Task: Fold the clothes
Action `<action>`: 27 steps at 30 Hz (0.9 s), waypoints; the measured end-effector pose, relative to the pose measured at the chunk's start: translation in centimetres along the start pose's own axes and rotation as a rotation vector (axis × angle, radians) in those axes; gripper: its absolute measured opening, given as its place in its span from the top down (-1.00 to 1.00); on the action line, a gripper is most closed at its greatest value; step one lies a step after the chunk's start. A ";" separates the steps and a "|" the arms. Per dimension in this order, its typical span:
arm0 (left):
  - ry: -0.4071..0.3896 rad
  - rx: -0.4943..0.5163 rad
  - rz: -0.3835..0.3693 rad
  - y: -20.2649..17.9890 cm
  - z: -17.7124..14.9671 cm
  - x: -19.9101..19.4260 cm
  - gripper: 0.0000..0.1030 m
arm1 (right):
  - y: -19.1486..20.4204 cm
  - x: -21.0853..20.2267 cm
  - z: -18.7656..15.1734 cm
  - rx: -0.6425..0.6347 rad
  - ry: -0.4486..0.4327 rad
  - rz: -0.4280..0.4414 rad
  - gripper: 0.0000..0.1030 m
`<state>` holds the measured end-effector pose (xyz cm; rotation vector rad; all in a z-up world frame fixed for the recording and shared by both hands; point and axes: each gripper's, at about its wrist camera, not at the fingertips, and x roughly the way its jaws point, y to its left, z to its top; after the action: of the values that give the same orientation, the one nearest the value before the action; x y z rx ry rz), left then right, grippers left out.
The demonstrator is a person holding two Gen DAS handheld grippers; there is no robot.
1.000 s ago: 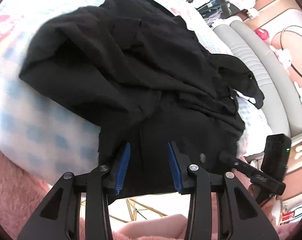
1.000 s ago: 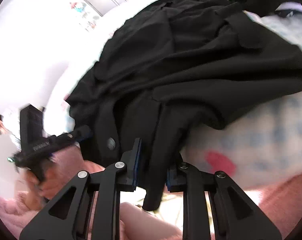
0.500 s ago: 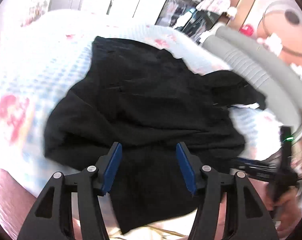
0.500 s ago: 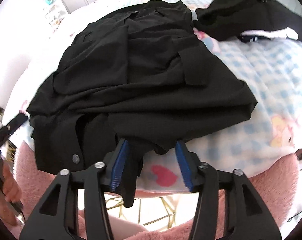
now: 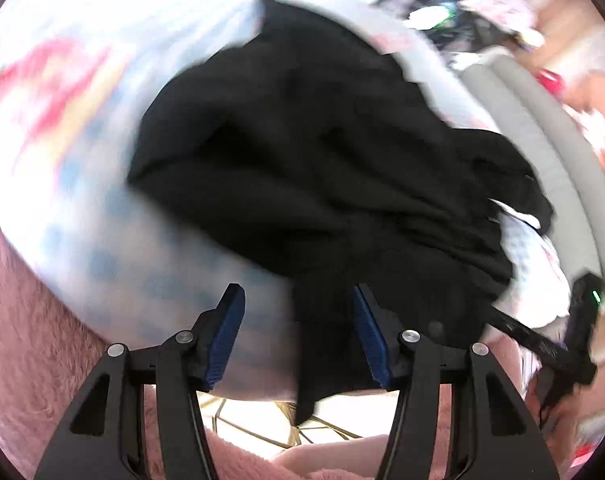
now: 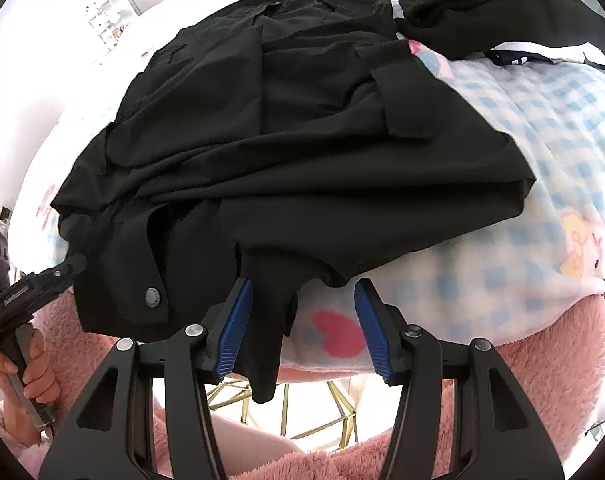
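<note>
Looking down from the left wrist through heavy motion blur: left gripper (image 5: 298, 332) spread and narrowing, blue pads (image 5: 226, 336) clear of the cloth, a hanging strip of the black jacket (image 5: 302, 168) dangling between them, close to the right-hand pad but, as far as the blur allows, not pinched. Jacket heaped on a bed under a blue-and-white checked blanket (image 5: 114, 256), its near edge spilling over the side. Pink fluffy cover (image 5: 26, 320) below the blanket at the left edge. Second dark garment (image 5: 514, 176) lying just past the jacket on the right, beside a padded grey headboard (image 5: 550, 136). Right gripper's black frame in the lower right corner, too blurred to say more.

Switching to the right wrist, sharp and well lit: right gripper (image 6: 302, 328) spread, blue pads (image 6: 372, 332) apart, a narrow flap of the jacket (image 6: 302, 120) hanging down between them near the left pad, no pad pressing on it. Jacket spread in rumpled layers over the checked blanket (image 6: 542, 128), pocket flap (image 6: 398, 108) facing up, metal snap button (image 6: 152, 298) on the near left hem. Red heart print (image 6: 334, 338) on the blanket just between the pads. Other dark garment (image 6: 502, 4) at the top right, touching the jacket's far corner. Hand (image 6: 26, 380) gripping the left gripper's handle at the lower left. Gold wire frame (image 6: 314, 412) visible beneath the bed's edge.
</note>
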<state>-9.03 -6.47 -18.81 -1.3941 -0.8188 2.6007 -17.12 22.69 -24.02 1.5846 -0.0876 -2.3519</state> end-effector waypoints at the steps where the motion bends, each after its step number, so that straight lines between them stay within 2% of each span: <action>1: -0.021 0.039 -0.013 -1.0 0.1 -0.7 -0.09 | -0.2 -0.5 0.2 0.000 -0.017 0.002 -0.07; 3: -0.054 0.106 -0.047 -2.7 0.4 -1.6 -0.13 | -0.8 -1.5 0.6 0.003 -0.049 -0.005 -0.17; 7: -0.070 0.169 -0.091 -4.6 1.5 -1.0 -0.18 | -3.5 -3.5 2.0 0.062 -0.122 -0.054 -0.17; 10: -0.003 0.174 -0.092 -5.5 2.0 1.4 -0.18 | -5.7 -4.0 3.6 0.109 -0.161 -0.096 -0.18; 12: 0.024 0.191 -0.101 -6.4 1.8 2.6 -0.18 | -7.0 -3.8 4.9 0.112 -0.173 -0.160 -0.18; 14: 0.038 0.225 -0.090 -7.3 1.3 3.5 -0.18 | -8.4 -3.0 5.8 0.123 -0.176 -0.203 -0.28; 15: 0.045 0.239 -0.081 -7.6 1.1 3.6 -0.18 | -9.1 -2.3 6.1 0.131 -0.154 -0.215 -0.46; 19: 0.051 0.247 -0.034 -6.8 1.7 2.9 -0.18 | -10.6 0.8 6.3 0.128 0.000 -0.195 -0.39; 22: 0.019 0.228 -0.042 -5.6 4.7 2.2 -0.18 | -10.1 -1.9 8.6 0.107 -0.057 -0.102 -0.38; 25: -0.023 0.218 0.008 -4.8 9.9 2.3 -0.18 | -8.6 -4.1 12.9 0.005 -0.127 -0.066 -0.47; 27: -0.042 0.217 0.037 -4.8 13.5 3.1 -0.18 | -7.3 -4.1 16.6 -0.081 -0.147 -0.091 -0.49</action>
<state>-22.35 -7.10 -12.79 -1.3099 -0.5004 2.6594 -32.49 28.79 -15.49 1.4057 0.0481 -2.5057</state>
